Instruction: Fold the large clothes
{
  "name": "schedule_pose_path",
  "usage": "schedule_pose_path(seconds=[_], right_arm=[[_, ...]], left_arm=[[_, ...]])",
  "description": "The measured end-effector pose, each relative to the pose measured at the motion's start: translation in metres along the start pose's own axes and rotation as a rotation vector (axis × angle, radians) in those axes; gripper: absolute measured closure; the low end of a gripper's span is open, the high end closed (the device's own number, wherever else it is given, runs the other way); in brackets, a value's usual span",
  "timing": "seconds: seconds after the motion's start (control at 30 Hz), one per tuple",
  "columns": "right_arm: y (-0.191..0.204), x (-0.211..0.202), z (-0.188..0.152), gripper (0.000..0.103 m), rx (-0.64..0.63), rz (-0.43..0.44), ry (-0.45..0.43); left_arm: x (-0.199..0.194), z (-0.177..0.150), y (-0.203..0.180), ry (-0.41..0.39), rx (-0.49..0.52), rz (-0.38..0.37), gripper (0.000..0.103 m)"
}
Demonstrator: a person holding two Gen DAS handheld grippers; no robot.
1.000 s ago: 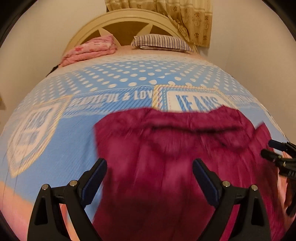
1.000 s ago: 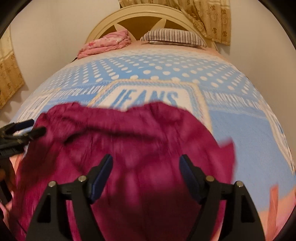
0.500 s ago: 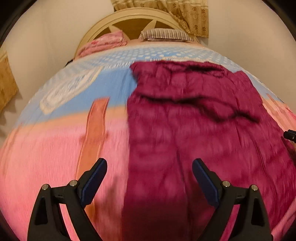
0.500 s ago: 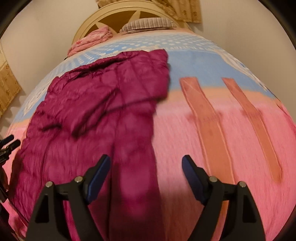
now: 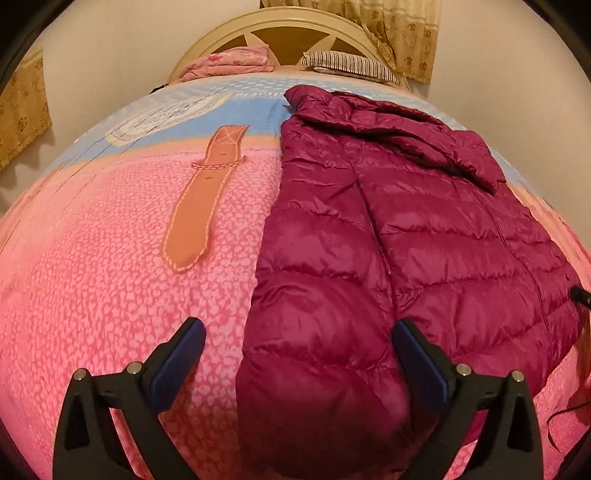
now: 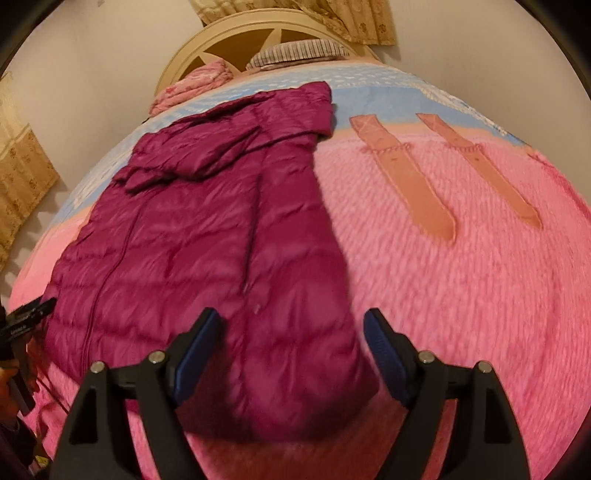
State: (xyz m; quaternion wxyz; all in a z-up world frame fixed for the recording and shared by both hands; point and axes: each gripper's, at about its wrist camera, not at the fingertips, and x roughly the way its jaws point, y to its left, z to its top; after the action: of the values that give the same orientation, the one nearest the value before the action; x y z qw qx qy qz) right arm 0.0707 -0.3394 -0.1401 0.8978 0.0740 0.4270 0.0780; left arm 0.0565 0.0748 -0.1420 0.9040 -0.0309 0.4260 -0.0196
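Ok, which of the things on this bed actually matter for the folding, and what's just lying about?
For the job:
- magenta puffer jacket, spread on the bed
- left gripper, jaws opening, nothing gripped
- right gripper, open, nothing gripped

Just lying about:
- striped pillow by the headboard
- folded pink blanket
- bedspread
- curtains

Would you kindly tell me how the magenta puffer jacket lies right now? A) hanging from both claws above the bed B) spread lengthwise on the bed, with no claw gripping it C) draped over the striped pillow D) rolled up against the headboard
B: the magenta puffer jacket lies stretched along the bedspread, clear of the headboard and striped pillow, with neither claw gripping it.
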Motion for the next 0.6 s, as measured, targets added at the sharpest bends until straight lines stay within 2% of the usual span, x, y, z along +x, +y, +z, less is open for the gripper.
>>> schedule_pose_path(seconds=[0.1,0.2,0.23,0.3,0.37,0.4,0.43,0.47,0.5,0.57,0.6], right_arm=[[0.004,-0.004,-0.011,0.02,-0.013,0.013,-0.021],[0.003,-0.007,-0.014,0.032,0.013,0.021,-0.039],[0.002,-0.008,-0.014,0.042,0.023,0.033,-0.045],[0.0,-0.008,-0.016,0.049,0.042,0.05,-0.05],[0.0,-0.008,-0.018,0.064,0.045,0.064,-0.057],[0.001,-0.008,-0.019,0.07,0.051,0.086,-0.056],[0.001,-0.008,-0.019,0.082,0.055,0.116,-0.05],[0.003,-0.009,-0.02,0.085,0.054,0.14,-0.05],[0.006,-0.013,-0.021,0.086,0.046,0.149,-0.06],[0.01,-0.021,-0.021,0.087,0.029,0.166,-0.089],[0.01,-0.024,-0.021,0.087,0.029,0.177,-0.1]], left_arm=[[0.002,-0.002,-0.001,0.009,0.009,0.018,0.001],[0.003,-0.002,0.001,0.025,-0.032,0.029,0.001],[0.004,-0.001,0.0,0.034,-0.041,0.039,0.001],[0.005,0.0,-0.003,0.044,-0.034,0.049,0.001],[0.003,0.001,-0.004,0.039,-0.035,0.034,0.001],[0.001,0.0,-0.006,0.03,-0.026,0.019,0.002],[-0.005,-0.003,-0.01,0.013,-0.001,-0.037,0.003],[-0.008,-0.006,-0.016,0.012,0.025,-0.067,0.015],[-0.009,-0.009,-0.021,0.02,0.049,-0.069,0.035],[-0.013,-0.012,-0.031,0.004,0.107,-0.06,0.044],[-0.015,-0.012,-0.031,-0.005,0.119,-0.056,0.057]])
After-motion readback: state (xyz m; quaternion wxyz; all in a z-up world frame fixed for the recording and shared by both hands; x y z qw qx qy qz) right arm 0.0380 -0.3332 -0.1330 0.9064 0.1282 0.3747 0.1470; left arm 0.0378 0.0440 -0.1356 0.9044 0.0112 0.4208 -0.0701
